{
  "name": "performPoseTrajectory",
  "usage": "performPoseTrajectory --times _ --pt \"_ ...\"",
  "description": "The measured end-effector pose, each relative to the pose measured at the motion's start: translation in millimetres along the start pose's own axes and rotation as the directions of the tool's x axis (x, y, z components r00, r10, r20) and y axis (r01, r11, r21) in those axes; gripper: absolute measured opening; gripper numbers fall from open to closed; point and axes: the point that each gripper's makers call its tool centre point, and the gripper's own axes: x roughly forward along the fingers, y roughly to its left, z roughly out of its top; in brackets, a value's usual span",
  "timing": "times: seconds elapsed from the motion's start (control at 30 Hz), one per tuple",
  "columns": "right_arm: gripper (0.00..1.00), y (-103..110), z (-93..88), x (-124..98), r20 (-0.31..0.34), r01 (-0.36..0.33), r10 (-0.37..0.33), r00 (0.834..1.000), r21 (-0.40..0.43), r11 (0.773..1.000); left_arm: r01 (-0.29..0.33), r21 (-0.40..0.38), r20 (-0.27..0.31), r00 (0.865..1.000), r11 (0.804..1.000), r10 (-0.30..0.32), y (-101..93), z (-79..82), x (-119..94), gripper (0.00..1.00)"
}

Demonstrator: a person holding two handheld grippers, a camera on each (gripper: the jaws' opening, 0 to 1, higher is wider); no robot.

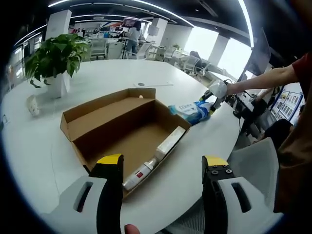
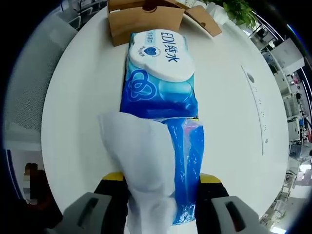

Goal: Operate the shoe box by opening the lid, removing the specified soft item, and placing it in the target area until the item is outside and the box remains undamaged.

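Blue-and-white wipes pack [image 2: 159, 78], brown cardboard shoe box [image 1: 124, 129], white table [image 1: 44, 156], yellow-tipped grey tongs [image 1: 163, 168].

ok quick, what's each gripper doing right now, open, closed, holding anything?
Left gripper: open, holding nothing, above the open cardboard box.
Right gripper: closed on the blue wet wipes pack, which lies on the white table.

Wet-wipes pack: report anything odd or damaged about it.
In the right gripper view, a white sheet hangs loose out of the blue wet-wipes pack at the end clamped in the right gripper. The pack lies outside the cardboard box, which looks undamaged.
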Motion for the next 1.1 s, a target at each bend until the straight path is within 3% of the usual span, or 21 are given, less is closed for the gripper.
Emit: performPoseTrajectory --times 0.37,0.77,1.1 --pt "0.52 -1.4 0.0 -3.8 0.008 0.015 -0.015 1.000 0.001 1.000 0.012 0.013 -0.009 1.000 1.000 -0.012 -4.0 -0.1 3.7 0.65" --pt "0.50 3.5 6.1 -24.7 0.019 0.028 -0.028 0.999 -0.002 1.000 0.023 0.011 0.018 1.000 1.000 -0.024 -5.4 3.4 1.4 0.65" --pt "0.49 1.3 38.6 -59.4 0.153 0.068 -0.086 0.985 0.121 0.990 0.049 0.008 0.044 0.998 0.999 -0.049 -11.8 5.7 2.5 0.65"
